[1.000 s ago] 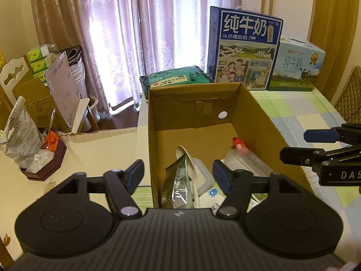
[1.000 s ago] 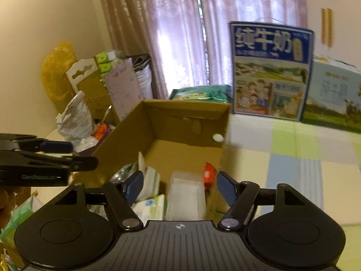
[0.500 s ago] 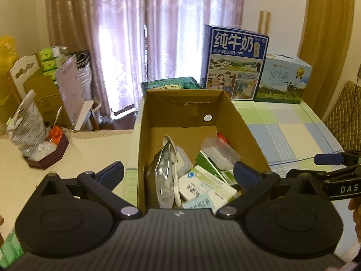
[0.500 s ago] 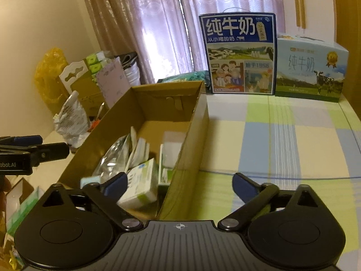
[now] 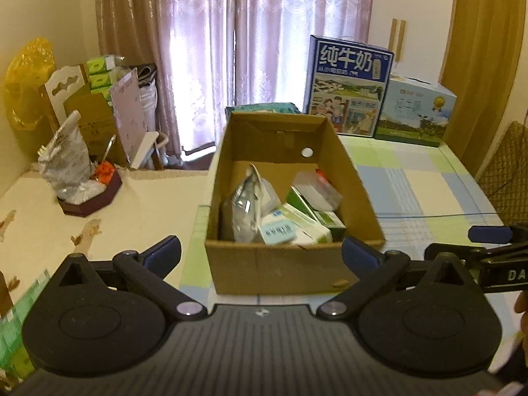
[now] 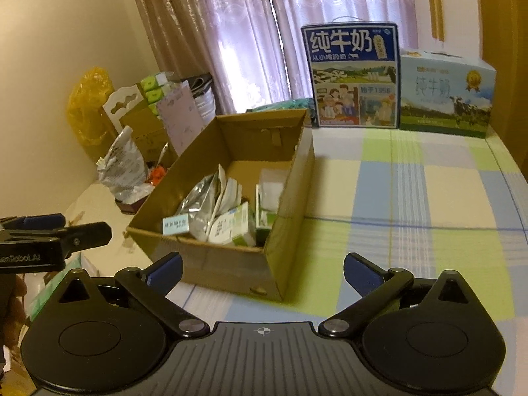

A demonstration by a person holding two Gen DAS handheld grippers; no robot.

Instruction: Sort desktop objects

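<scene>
Pulling back from cardboard box at frame ctr; L gripper & R gripper both spread wide, gripping nothing.

A home, probably a dining room — lace curtains, checked tablecloth, milk cartons, stacked household clutter.

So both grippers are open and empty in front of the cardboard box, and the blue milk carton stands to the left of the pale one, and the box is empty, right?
Not quite: the cardboard box isn't empty. The left wrist view shows a silver pouch, cartons and a clear plastic container inside. The rest holds.
</scene>
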